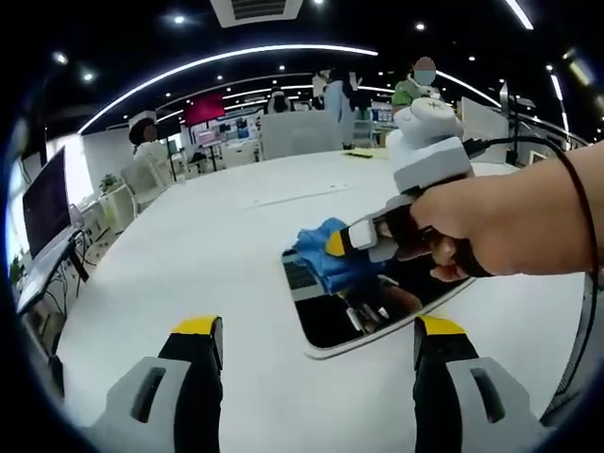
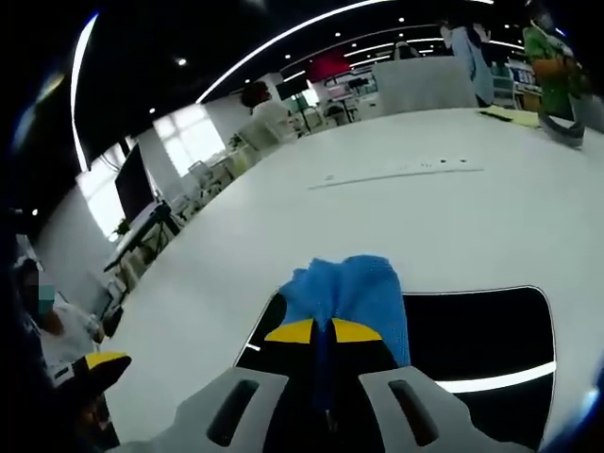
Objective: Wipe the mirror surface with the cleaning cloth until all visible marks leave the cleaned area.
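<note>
A wide white table [image 1: 189, 245] runs back into an open office. A dark monitor [image 1: 44, 203] stands at its left side, with chairs [image 1: 142, 179] just beyond. Further off hang a red sign [image 1: 204, 109] and curved ceiling light strips [image 2: 283, 42]. People [image 1: 335, 94] stand at the far end, perhaps beside desks.

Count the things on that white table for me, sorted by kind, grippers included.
Grippers: 2, the left gripper and the right gripper
Mirror: 1
Blue cloth: 1
Total: 4
</note>
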`<state>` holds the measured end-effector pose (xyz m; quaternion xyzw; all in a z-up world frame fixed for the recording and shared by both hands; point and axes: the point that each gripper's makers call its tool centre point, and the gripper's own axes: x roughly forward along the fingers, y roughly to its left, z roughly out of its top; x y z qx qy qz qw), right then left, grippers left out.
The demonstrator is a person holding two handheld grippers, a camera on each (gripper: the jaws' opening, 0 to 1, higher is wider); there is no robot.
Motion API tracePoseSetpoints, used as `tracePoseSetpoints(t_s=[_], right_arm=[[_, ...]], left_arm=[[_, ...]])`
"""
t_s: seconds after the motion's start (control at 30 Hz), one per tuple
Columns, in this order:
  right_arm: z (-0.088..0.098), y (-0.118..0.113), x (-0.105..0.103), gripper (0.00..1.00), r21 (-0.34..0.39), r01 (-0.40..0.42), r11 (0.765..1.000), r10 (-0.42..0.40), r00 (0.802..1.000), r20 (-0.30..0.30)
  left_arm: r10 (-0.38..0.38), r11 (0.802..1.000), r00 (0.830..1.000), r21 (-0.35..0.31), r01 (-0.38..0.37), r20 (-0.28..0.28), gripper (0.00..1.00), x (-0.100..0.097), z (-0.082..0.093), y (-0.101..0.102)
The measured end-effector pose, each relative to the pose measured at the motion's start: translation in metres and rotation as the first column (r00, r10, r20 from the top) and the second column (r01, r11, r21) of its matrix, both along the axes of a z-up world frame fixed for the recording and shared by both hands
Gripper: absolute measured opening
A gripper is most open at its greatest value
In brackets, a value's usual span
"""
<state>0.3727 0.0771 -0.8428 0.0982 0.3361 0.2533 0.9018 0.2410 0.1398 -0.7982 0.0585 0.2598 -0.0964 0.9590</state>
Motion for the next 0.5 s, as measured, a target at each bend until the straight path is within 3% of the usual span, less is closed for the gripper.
tracePoseSetpoints(t_s=[0.5], right_arm=[[0.0, -0.026, 0.007, 0.01, 0.002, 0.055, 0.998, -0.055, 0.998, 0.004]], left_arm=[[-0.006, 1.0, 1.0, 0.002, 0.006, 0.0, 0.83, 0.0, -0.001, -0.002]])
